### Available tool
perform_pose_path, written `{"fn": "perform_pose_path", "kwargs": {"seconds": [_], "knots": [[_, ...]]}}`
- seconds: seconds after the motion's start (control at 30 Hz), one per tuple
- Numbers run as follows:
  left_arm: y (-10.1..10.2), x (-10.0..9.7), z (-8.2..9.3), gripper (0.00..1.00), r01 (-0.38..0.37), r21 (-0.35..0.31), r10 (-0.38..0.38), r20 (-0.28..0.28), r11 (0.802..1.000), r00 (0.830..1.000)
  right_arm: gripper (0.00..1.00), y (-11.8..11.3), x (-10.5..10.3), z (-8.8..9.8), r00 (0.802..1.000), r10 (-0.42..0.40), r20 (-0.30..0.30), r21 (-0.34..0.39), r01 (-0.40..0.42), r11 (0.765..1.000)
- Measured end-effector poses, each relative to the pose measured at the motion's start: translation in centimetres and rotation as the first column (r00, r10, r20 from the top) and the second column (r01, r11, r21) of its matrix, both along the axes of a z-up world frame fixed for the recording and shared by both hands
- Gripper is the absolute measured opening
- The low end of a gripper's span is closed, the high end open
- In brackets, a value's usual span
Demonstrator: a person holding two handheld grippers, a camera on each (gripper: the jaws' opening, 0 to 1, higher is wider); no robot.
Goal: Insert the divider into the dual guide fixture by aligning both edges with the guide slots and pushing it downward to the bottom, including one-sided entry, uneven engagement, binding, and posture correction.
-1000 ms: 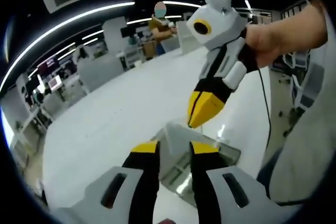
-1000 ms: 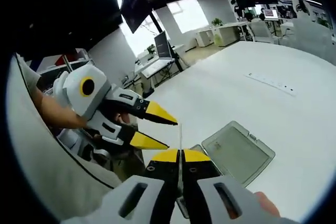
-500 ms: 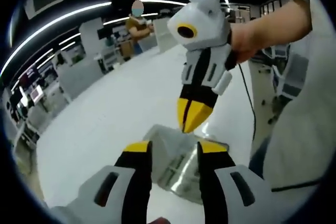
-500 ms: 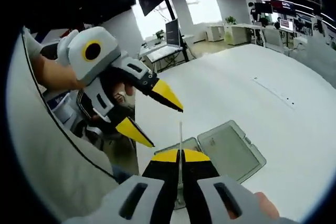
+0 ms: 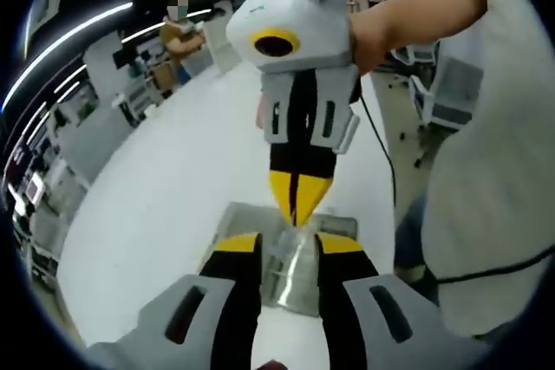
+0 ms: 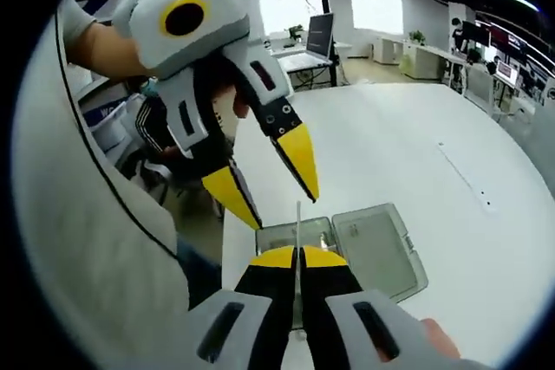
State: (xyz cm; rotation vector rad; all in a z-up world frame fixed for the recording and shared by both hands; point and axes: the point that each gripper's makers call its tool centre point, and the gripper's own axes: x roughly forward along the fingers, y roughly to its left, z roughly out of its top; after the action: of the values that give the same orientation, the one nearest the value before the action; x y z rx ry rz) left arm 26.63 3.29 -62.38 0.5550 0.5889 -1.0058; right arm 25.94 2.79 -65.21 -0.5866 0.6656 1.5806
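Holding the divider (image 6: pixel 298 224) edge-on in my right gripper (image 6: pixel 298 257), jaws pinched together on the thin clear sheet, which sticks up past the tips as a bright sliver. In the left gripper view that same gripper (image 5: pixel 295 201) points down, clamped tips right above the fixture (image 5: pixel 290 262). My left gripper (image 5: pixel 288 244) has its jaws apart, nothing in them, straddling the clear fixture on the table (image 5: pixel 156 205). In the right gripper view the left gripper (image 6: pixel 264 184) hangs spread over the fixture (image 6: pixel 299 240), which sits with a clear hinged lid (image 6: pixel 377 249) laid flat beside it on the white table (image 6: pixel 408 162). I judge this as the approach step: divider over the fixture, not yet in the slots; I can't tell if its lower edge touches anything, and the slots themselves are too glassy to make out. Next move needs both sheet edges squared to the slots before I push down, left gripper ready to steady the fixture or nudge a cocked edge. Farther off: desks, monitors, a person (image 5: pixel 178 36) standing past the table.
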Motion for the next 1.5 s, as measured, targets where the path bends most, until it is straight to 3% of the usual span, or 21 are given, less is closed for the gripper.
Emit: {"fn": "perform_pose_path", "kwargs": {"seconds": [0.1, 0.2, 0.63, 1.0, 1.5], "knots": [[-0.2, -0.3, -0.1, 0.19, 0.045, 0.031, -0.045, -0.014, 0.999, 0.999, 0.00, -0.1, -0.3, -0.2, 0.999, 0.032, 0.021, -0.021, -0.032, 0.999], [-0.4, -0.9, -0.6, 0.14, 0.090, 0.058, -0.087, -0.063, 0.994, 0.994, 0.00, -0.1, -0.6, -0.2, 0.998, 0.058, 0.040, -0.032, -0.057, 0.998], [-1.2, -1.9, -1.6, 0.05, 0.188, 0.148, -0.166, -0.150, 0.971, 0.975, 0.00, 0.0, -1.6, 0.2, 0.987, 0.128, 0.094, -0.045, -0.124, 0.991], [-1.4, -2.2, -1.9, 0.00, 0.220, 0.208, -0.175, -0.213, 0.953, 0.961, 0.00, 0.3, -2.4, 0.0, 0.975, 0.179, 0.133, -0.067, -0.172, 0.983], [-1.5, -2.7, -2.2, 0.00, 0.239, 0.246, -0.181, -0.238, 0.939, 0.954, 0.00, 0.1, -2.7, 0.0, 0.970, 0.198, 0.143, -0.075, -0.189, 0.979]]}}
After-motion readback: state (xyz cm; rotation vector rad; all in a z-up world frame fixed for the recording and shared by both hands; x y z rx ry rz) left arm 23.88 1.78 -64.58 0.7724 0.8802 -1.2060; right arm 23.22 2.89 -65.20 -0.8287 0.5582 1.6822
